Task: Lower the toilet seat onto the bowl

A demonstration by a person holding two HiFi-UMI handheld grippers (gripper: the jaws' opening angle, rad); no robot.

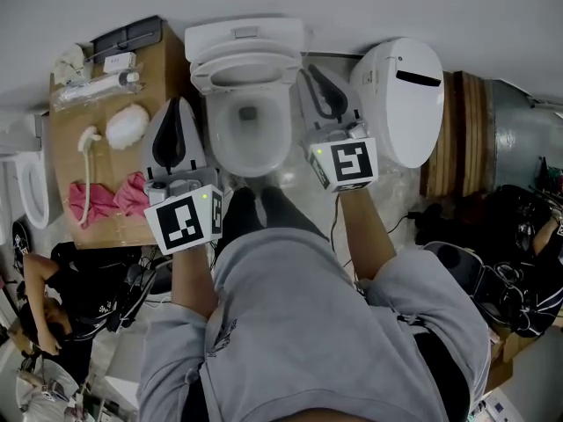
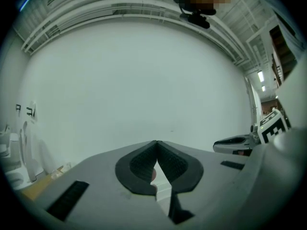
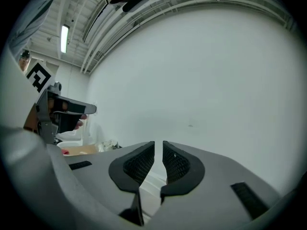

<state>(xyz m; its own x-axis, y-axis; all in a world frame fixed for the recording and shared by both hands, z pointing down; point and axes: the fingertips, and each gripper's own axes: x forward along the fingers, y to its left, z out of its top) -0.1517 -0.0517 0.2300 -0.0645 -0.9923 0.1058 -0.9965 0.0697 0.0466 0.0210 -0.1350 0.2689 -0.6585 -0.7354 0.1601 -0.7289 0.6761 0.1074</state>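
Toilet seat [image 1: 246, 57]: it stands raised at the back of the bowl [image 1: 220, 139], tilted up toward the tank [image 1: 246, 32], so the task is not yet done.

At far left a cardboard box [image 1: 75, 148] holds cloths and a brush, apart from the work. Next comes the left gripper [image 1: 176, 134], hanging just beside the bowl's left rim; its pads [image 2: 141, 164] meet at the tips with nothing between them. In the middle sits the toilet itself. The right gripper [image 1: 318, 86] hangs near the bowl's right side, closer to the seat; its pads [image 3: 139, 164] stand a thin slit apart, also on nothing. Further right lies a separate white oval lid [image 1: 400, 104].

The seat looks like a rigid, smooth plastic ring on a rear hinge: light, stiff, probably slippery, and likely to drop and bang once past its balance point. A sensible hold seems to be the upper free edge of the ring, away from the hinge, pinched across its thickness and guided down slowly.
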